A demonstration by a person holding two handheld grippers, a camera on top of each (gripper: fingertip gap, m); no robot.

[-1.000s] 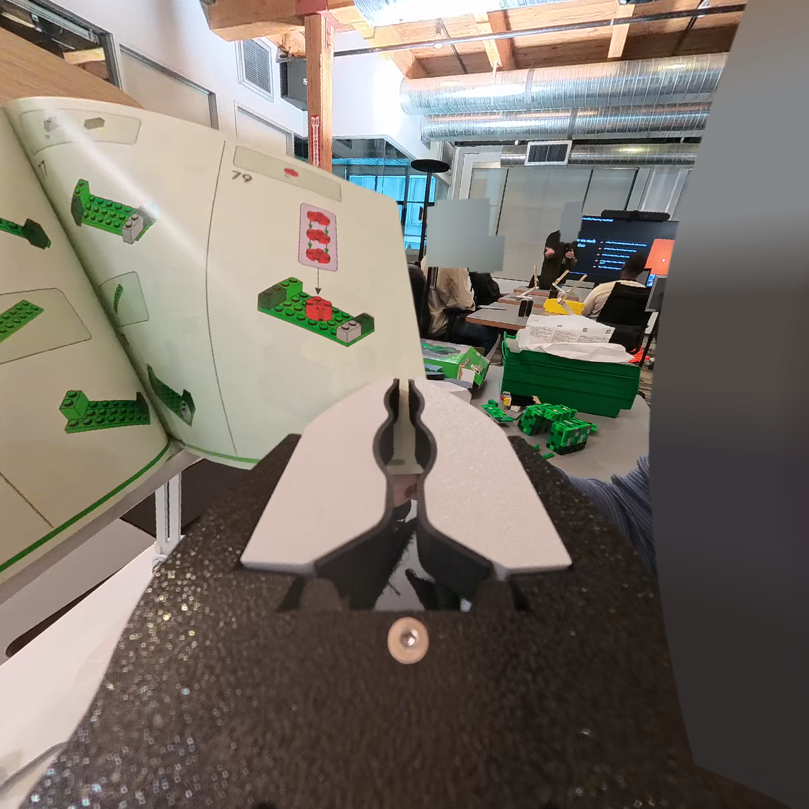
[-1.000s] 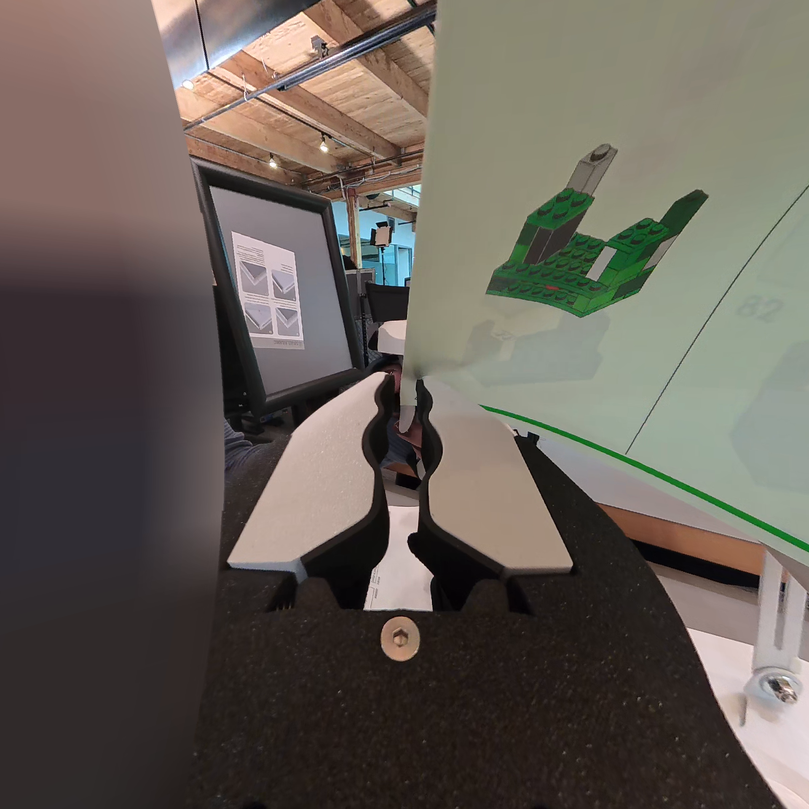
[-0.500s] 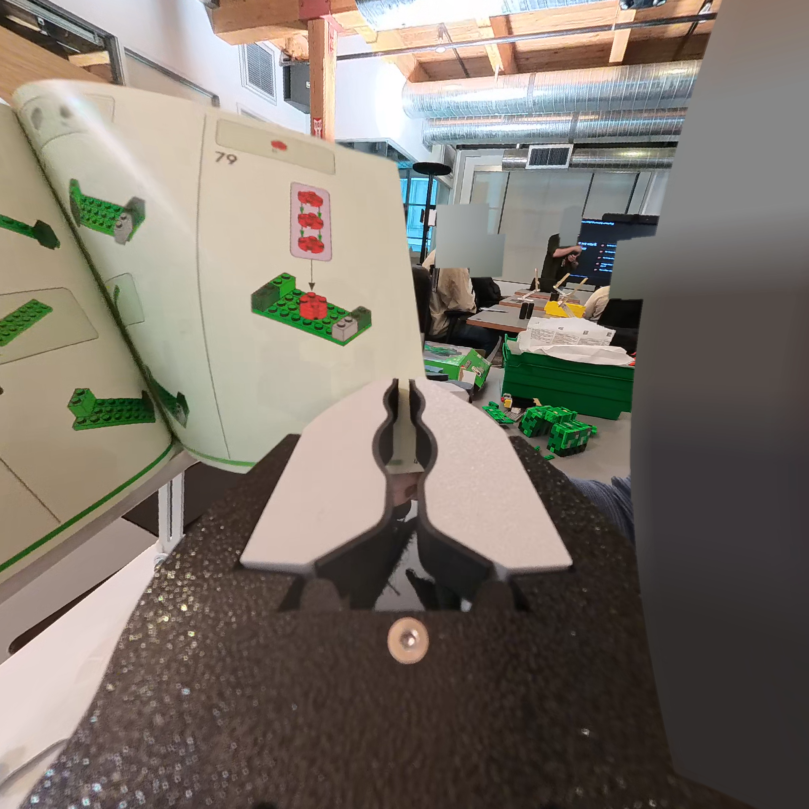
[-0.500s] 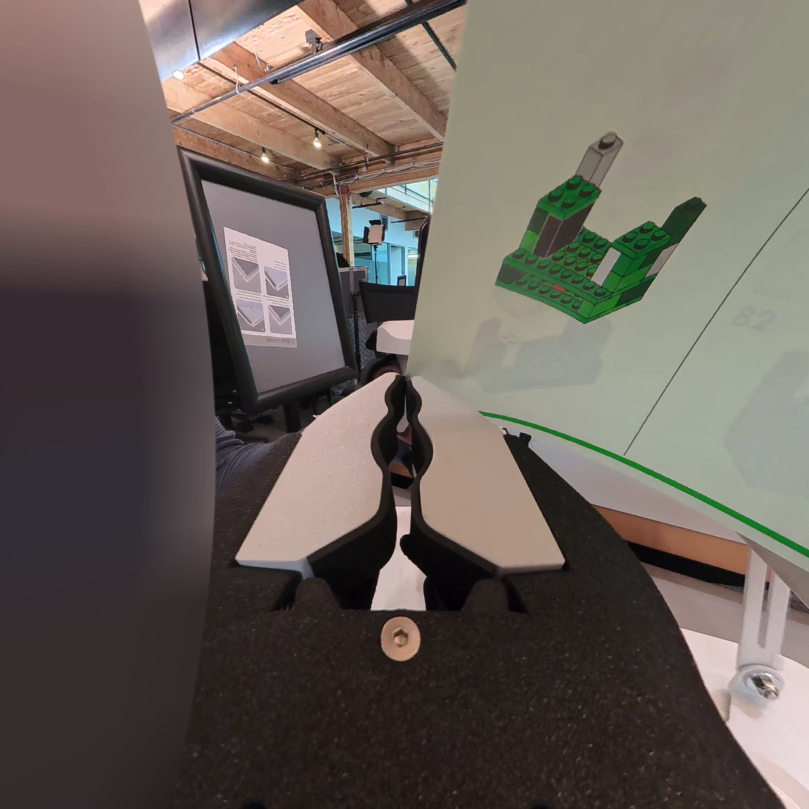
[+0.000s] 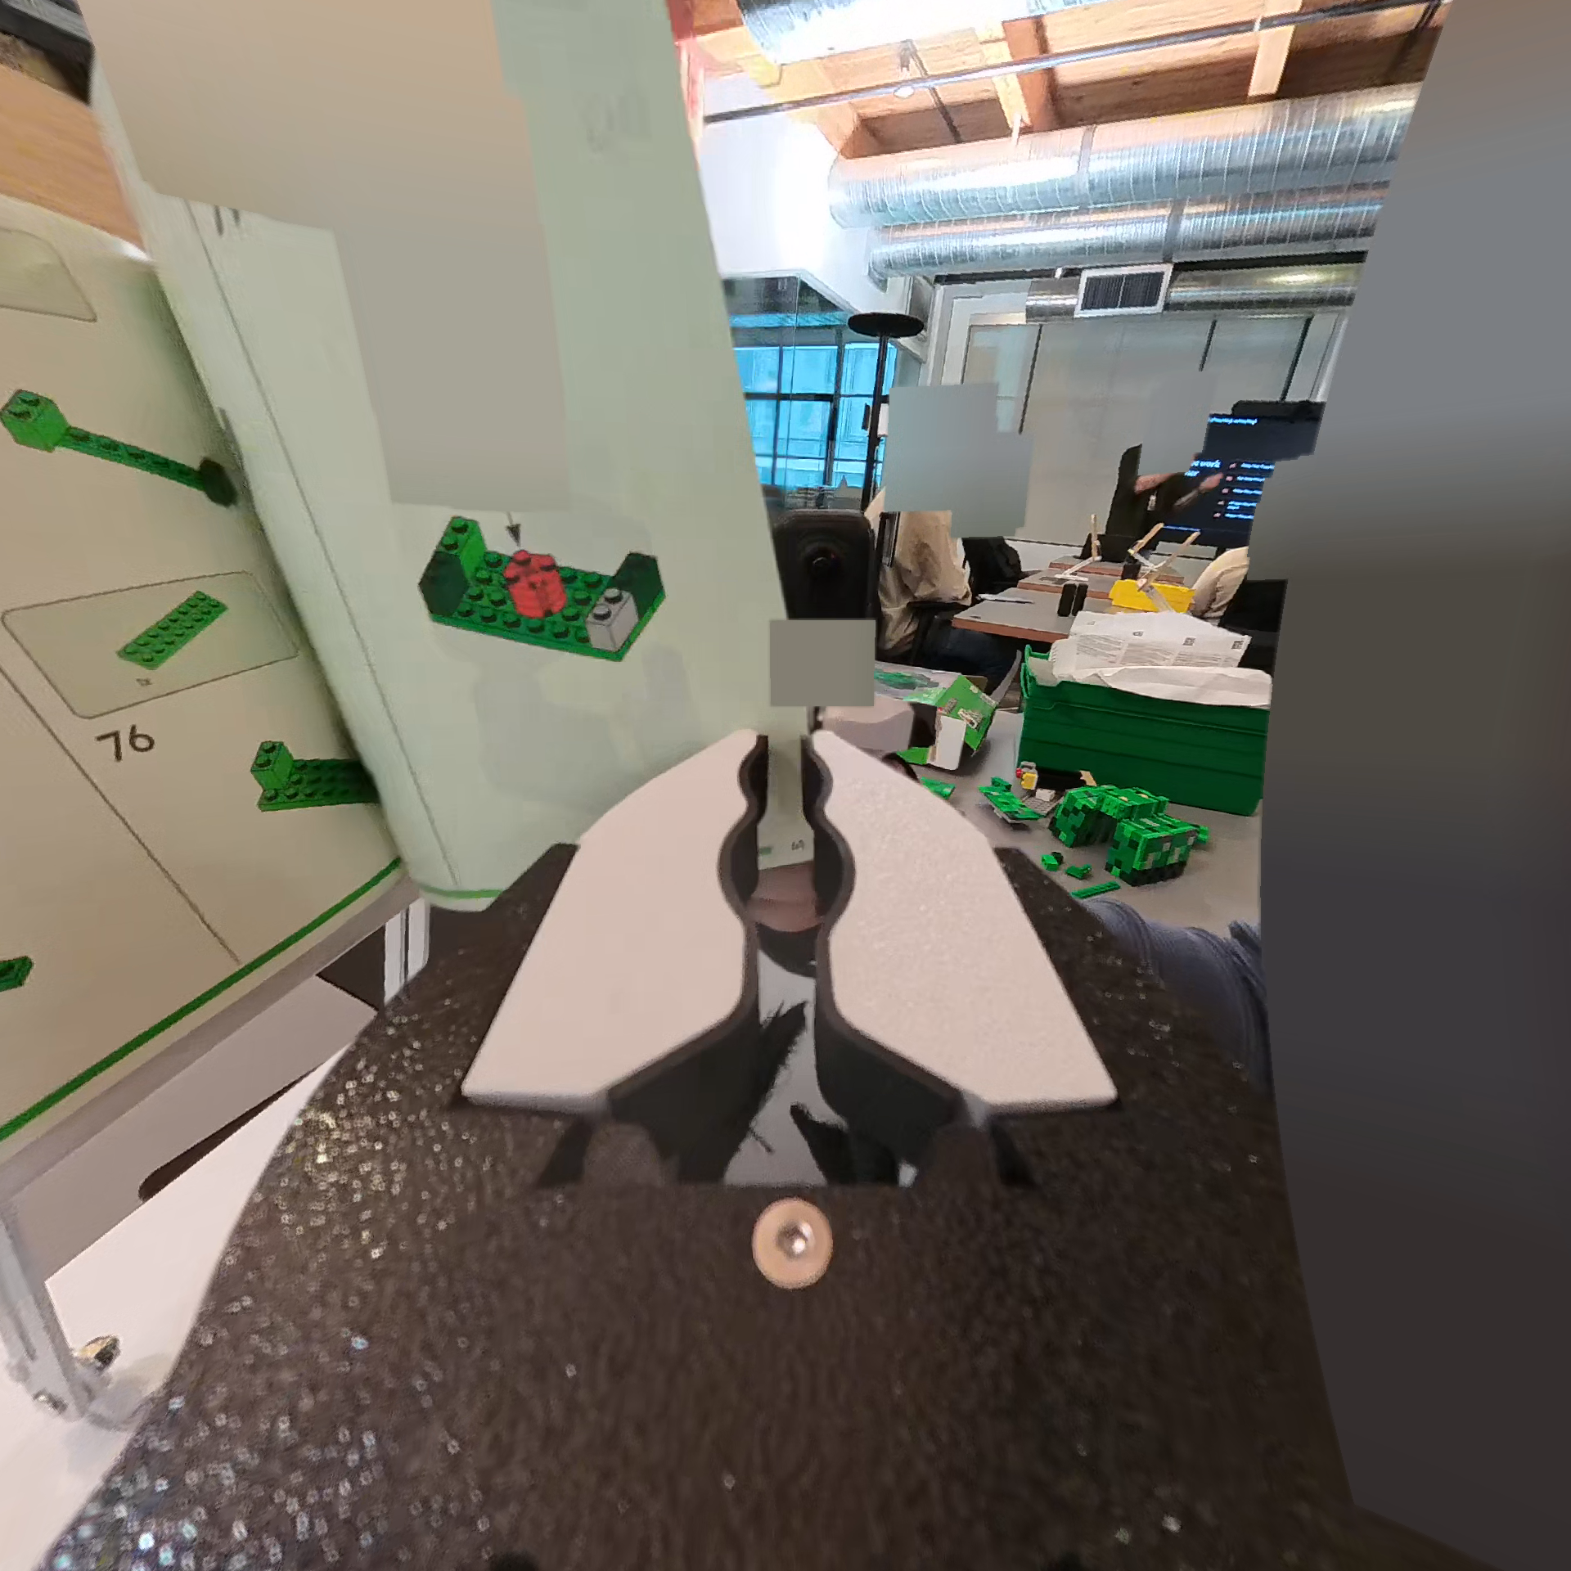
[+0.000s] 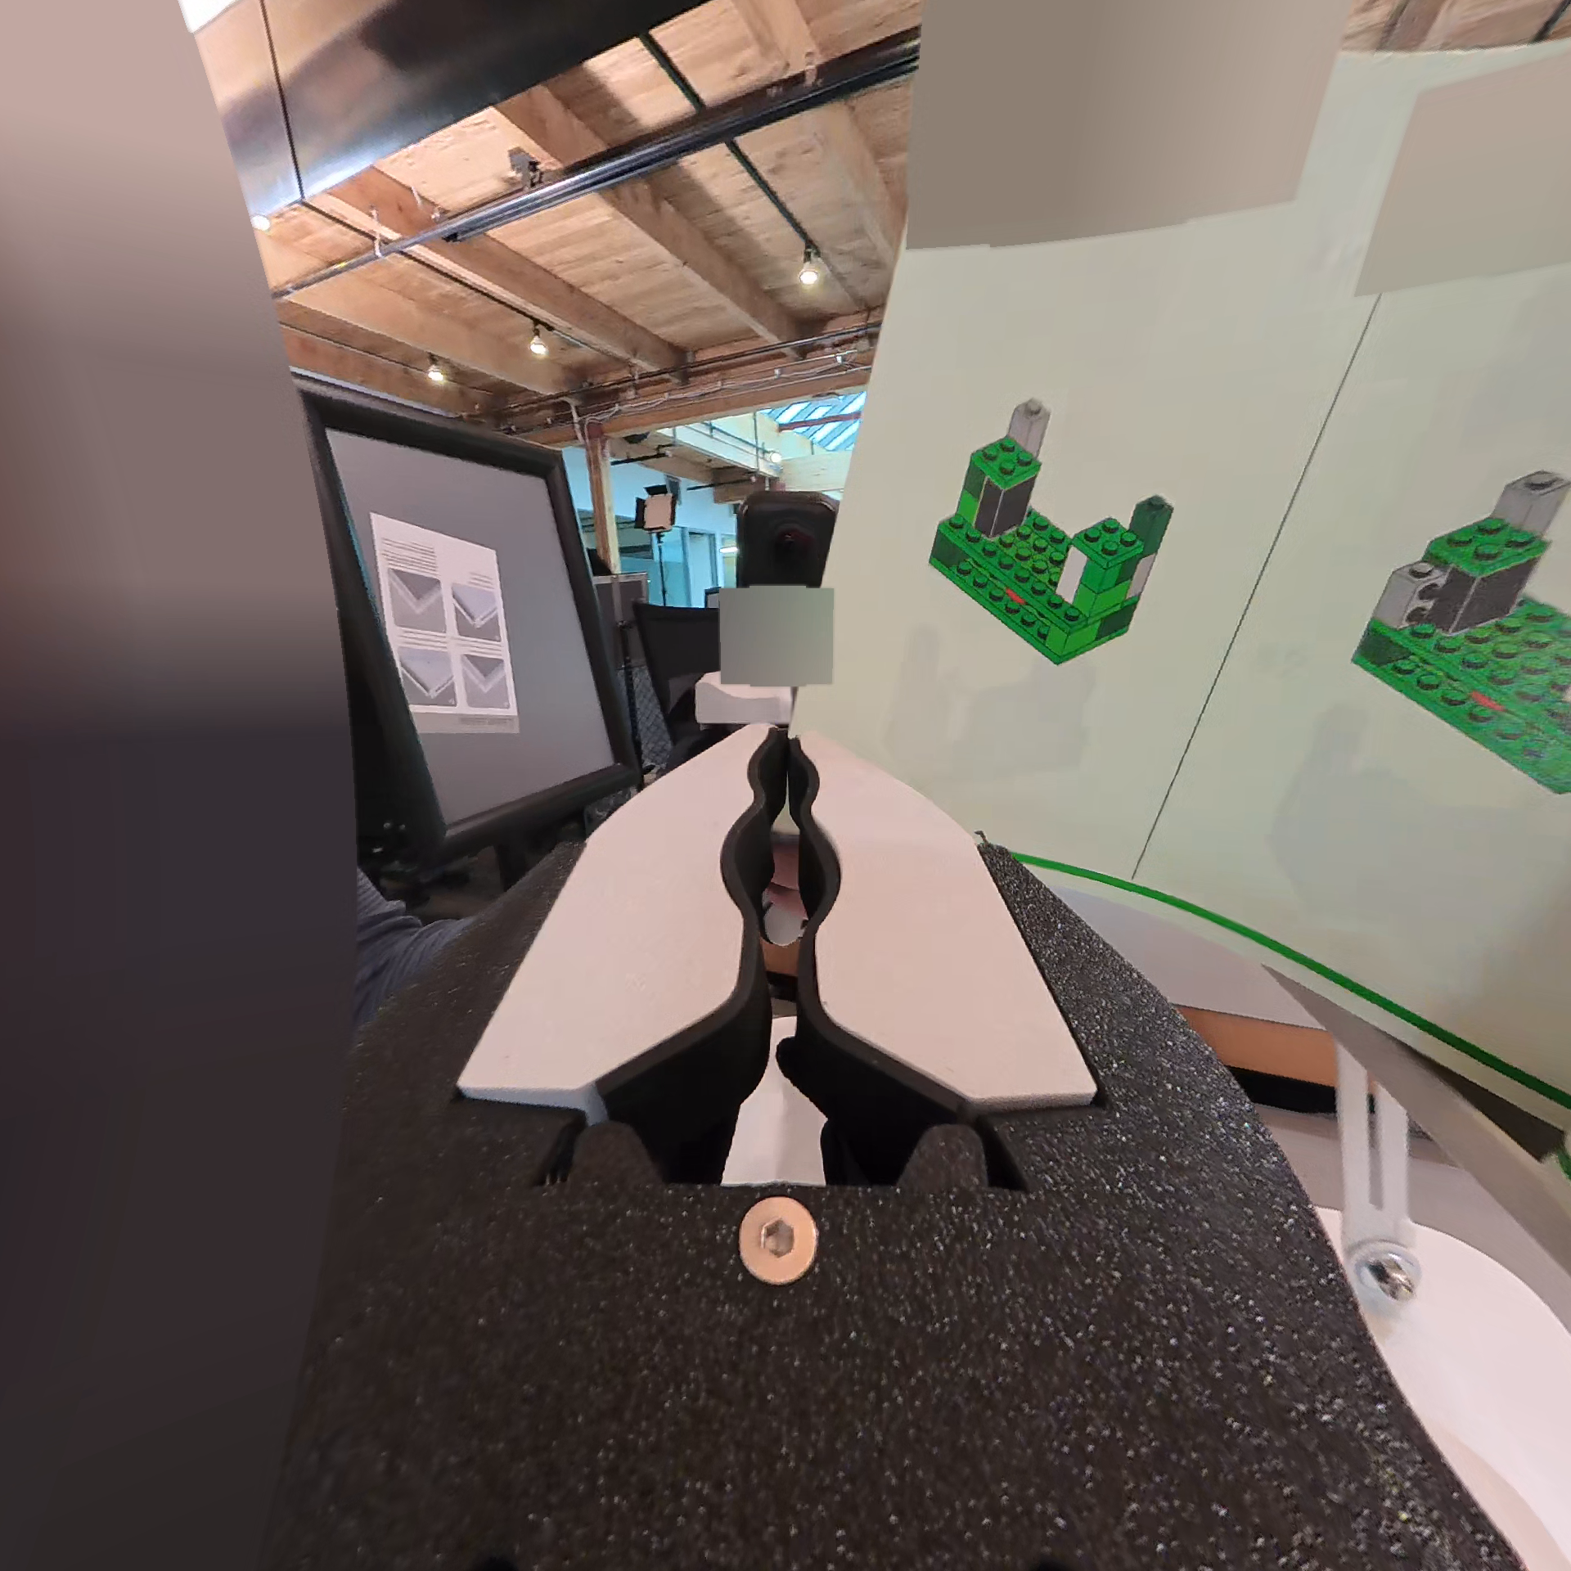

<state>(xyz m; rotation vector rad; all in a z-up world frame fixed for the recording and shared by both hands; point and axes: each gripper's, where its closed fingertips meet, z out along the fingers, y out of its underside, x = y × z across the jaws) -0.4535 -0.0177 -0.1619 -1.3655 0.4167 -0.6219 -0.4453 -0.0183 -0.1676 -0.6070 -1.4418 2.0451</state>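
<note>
A brick-building instruction booklet (image 5: pixel 170 646) lies open on a tilted stand. One pale green page (image 5: pixel 612 408) stands nearly upright, lifted from it. My left gripper (image 5: pixel 786 765) is shut on the page's lower corner, and a strip of paper shows between its pads. My right gripper (image 6: pixel 786 748) is shut on the same page's edge (image 6: pixel 1063 765) from the other side. The two grippers face each other. Each view shows the other gripper's black camera (image 5: pixel 820 557) (image 6: pixel 782 535) just beyond the page.
The metal legs of the stand (image 6: pixel 1373 1190) rest on a white table top (image 5: pixel 110 1258). A framed dark board (image 6: pixel 476 612) stands behind my right gripper. A far table holds a green bin (image 5: pixel 1139 748) and green brick models (image 5: pixel 1122 829). People sit at desks farther back. My two grippers' fingertips are within a few centimetres of each other.
The page has swung from leaning open to nearly upright. My right gripper closed on its edge. My left gripper stays on the corner, its jaws a little wider apart.
</note>
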